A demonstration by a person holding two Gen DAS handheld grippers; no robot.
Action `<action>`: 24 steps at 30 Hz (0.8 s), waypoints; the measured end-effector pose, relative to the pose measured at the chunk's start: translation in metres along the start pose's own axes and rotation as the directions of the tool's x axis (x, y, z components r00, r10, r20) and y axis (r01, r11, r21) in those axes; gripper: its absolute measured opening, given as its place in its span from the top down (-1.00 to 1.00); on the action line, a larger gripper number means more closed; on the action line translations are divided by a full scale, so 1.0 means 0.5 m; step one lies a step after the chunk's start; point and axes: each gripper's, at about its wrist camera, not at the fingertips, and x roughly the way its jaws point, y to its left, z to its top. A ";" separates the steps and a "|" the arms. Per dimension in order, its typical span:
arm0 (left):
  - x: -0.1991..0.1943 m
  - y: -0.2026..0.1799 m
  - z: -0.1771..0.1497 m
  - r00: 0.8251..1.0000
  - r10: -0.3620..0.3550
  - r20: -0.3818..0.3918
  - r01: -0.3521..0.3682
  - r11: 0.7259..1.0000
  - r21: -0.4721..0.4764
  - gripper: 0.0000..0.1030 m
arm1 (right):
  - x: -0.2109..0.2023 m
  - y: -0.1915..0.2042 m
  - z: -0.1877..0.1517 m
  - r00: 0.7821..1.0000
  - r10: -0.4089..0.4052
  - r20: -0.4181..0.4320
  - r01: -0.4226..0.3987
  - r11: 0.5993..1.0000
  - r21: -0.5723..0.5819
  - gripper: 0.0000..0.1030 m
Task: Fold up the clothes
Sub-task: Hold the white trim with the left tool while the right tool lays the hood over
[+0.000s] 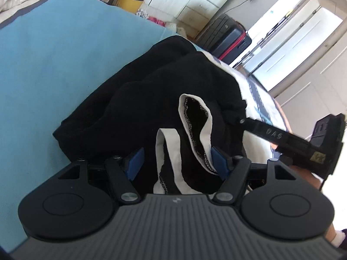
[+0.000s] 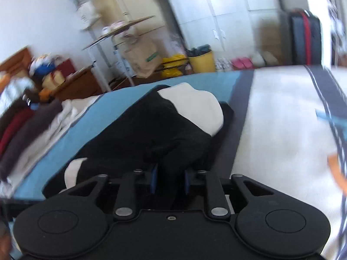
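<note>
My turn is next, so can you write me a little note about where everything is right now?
Left gripper: fingers apart, the black garment and its white-trimmed edge bunched between them.
Right gripper: fingers closed on the garment's black fabric.
The garment lies crumpled on the blue bedsheet.
Done: both ends gathered. Left: spread it flat, then fold.

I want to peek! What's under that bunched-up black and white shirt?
The black garment with white trim lies bunched on a blue bed sheet, which shows around it. Anything directly beneath the cloth is covered.
</note>
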 end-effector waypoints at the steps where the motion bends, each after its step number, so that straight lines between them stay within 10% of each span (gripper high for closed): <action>1: 0.000 0.006 0.002 1.000 -0.011 -0.001 0.011 1.000 -0.018 -0.31 | 0.007 -0.006 0.000 1.000 -0.017 -0.017 0.017 1.000 0.004 0.23; 6: 0.001 0.037 0.010 0.998 -0.069 -0.002 0.068 0.992 -0.107 -0.31 | 0.002 -0.047 0.010 0.998 0.038 0.042 -0.043 0.988 0.146 -0.49; 12: 0.005 0.068 0.019 0.992 -0.124 0.001 0.122 0.974 -0.191 -0.31 | 0.077 -0.083 0.080 0.996 0.089 -0.025 -0.078 0.952 0.298 -0.61; 16: 0.014 0.062 0.027 0.993 -0.118 -0.011 0.114 0.979 -0.167 -0.26 | 0.119 -0.036 0.106 0.990 0.128 -0.052 -0.127 0.991 0.033 0.41; 20: -0.006 0.033 0.021 0.997 -0.073 0.028 0.075 0.994 -0.073 -0.25 | 0.072 0.013 0.130 0.961 0.258 0.096 -0.236 0.952 -0.195 0.53; 24: -0.001 0.024 0.027 0.997 -0.070 0.035 0.072 0.995 -0.068 -0.31 | 0.135 0.025 0.150 1.000 0.026 -0.002 -0.025 0.958 -0.286 0.45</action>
